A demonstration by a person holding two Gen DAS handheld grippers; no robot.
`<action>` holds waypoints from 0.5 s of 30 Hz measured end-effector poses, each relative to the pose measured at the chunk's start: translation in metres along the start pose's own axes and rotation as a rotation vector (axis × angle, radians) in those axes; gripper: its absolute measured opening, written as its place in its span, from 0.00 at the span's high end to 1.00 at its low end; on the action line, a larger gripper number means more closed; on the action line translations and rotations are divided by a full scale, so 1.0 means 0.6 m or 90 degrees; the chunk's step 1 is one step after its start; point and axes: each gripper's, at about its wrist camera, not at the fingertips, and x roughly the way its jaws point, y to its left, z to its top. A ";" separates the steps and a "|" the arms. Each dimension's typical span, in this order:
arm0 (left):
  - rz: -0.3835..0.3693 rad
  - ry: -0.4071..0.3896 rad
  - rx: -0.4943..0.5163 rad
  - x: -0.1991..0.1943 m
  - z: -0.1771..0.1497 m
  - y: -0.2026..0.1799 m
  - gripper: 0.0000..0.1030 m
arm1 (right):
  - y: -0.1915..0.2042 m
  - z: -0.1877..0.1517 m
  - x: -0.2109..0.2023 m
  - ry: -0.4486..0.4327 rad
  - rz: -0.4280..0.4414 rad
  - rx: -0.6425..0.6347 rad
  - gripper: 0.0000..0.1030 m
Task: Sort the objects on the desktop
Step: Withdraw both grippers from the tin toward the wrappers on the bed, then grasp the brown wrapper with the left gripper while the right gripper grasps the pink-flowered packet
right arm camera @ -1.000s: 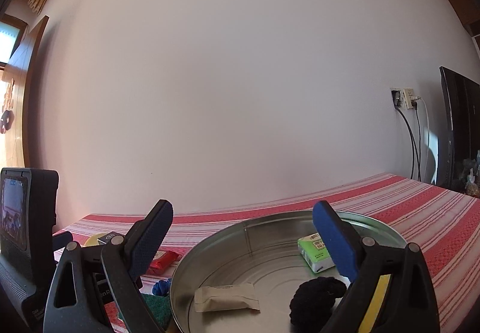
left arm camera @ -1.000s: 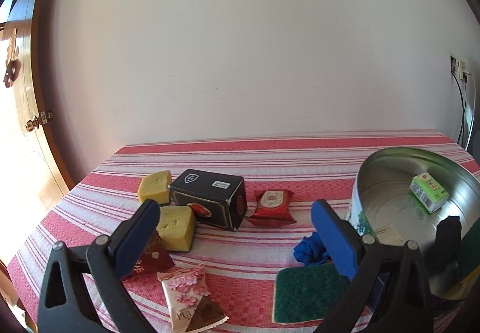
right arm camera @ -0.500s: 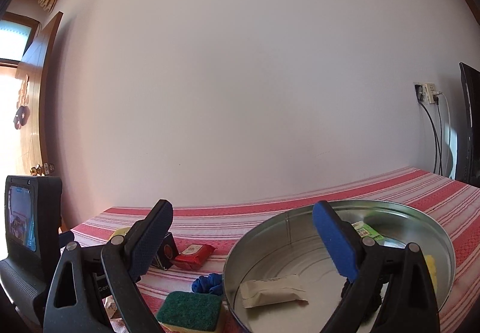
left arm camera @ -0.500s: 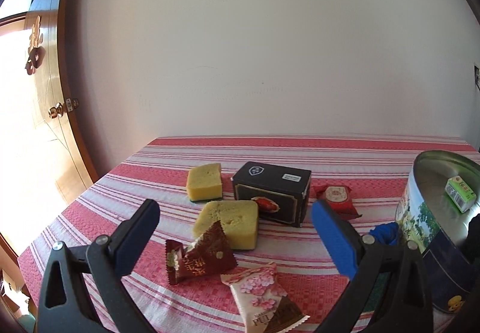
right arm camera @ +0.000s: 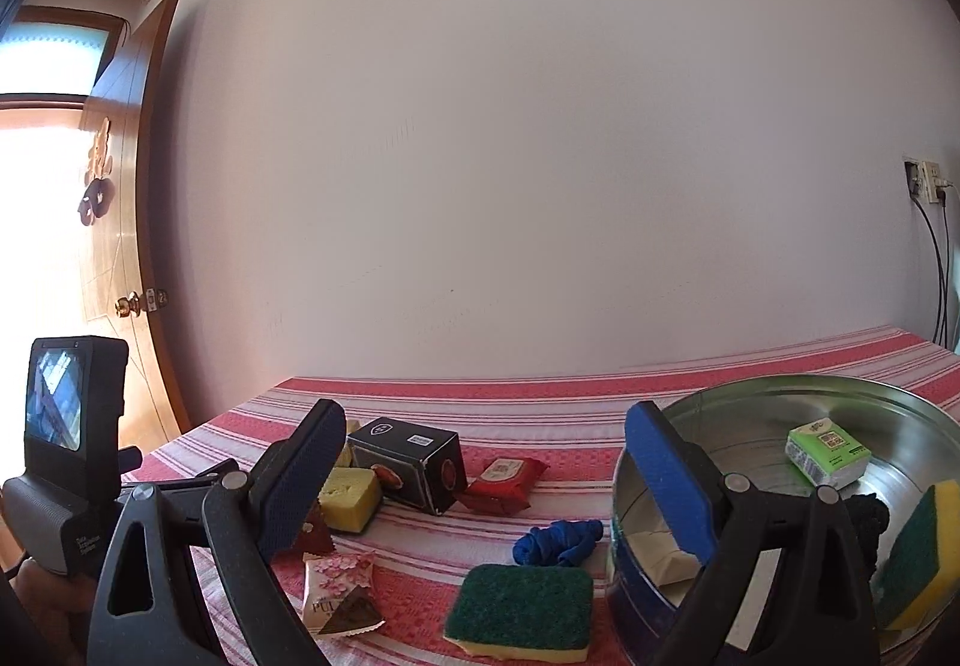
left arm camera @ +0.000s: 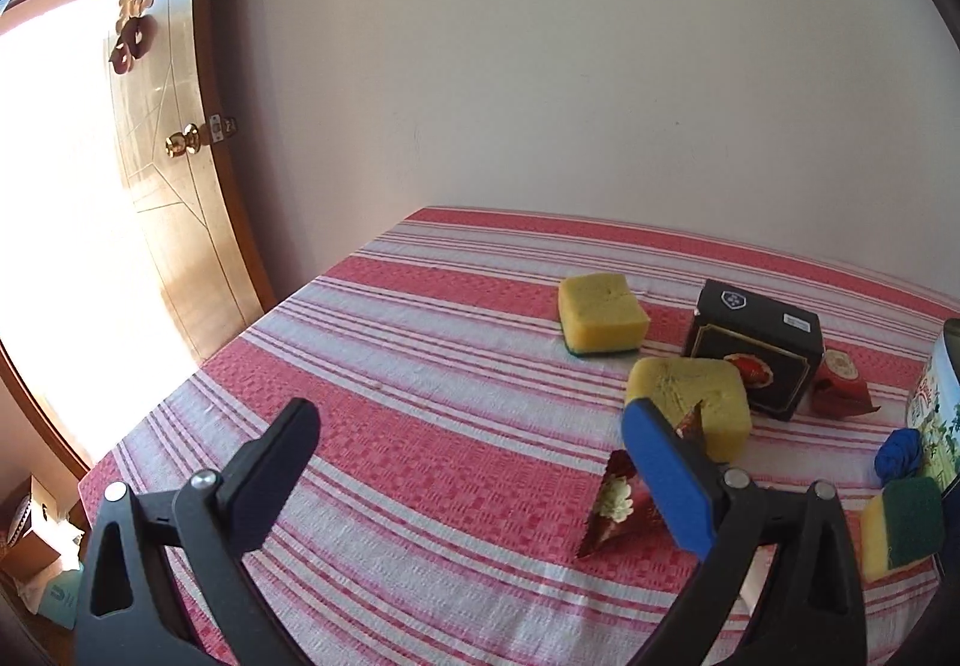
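Both grippers hang open over the red-striped tablecloth with nothing between their fingers. My left gripper (left arm camera: pixel 474 462) faces bare cloth; to its right lie two yellow sponges (left arm camera: pixel 603 315) (left arm camera: pixel 690 402), a black box (left arm camera: pixel 756 345), a dark red snack packet (left arm camera: pixel 618 504) and a red packet (left arm camera: pixel 840 384). My right gripper (right arm camera: pixel 489 477) looks over a blue cloth (right arm camera: pixel 558 540), a green-topped sponge (right arm camera: pixel 522 606) and a pink snack packet (right arm camera: pixel 342 600). The round metal tin (right arm camera: pixel 750 438) at the right holds a green tissue pack (right arm camera: pixel 828 450), a black cloth (right arm camera: pixel 870 516), a sponge (right arm camera: pixel 924 552) and a beige packet (right arm camera: pixel 660 558).
A wooden door (left arm camera: pixel 174 198) with a brass knob stands past the table's left edge. A white wall runs behind the table, with a socket and cables (right arm camera: pixel 927 186) at the right. The left gripper's body with its small screen (right arm camera: pixel 66 444) shows at the right view's left edge.
Both views have swung to the left. The tin and the loose objects have slid rightwards in both, and the door has come into view. Both grippers stay open.
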 end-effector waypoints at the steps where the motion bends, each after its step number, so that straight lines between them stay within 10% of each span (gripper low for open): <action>1: -0.011 0.006 0.010 0.004 -0.001 -0.004 0.01 | 0.005 -0.001 0.005 0.006 0.007 -0.004 0.07; 15: -0.146 0.196 0.119 0.087 -0.013 -0.100 0.07 | 0.014 -0.011 0.038 0.069 0.025 -0.007 0.07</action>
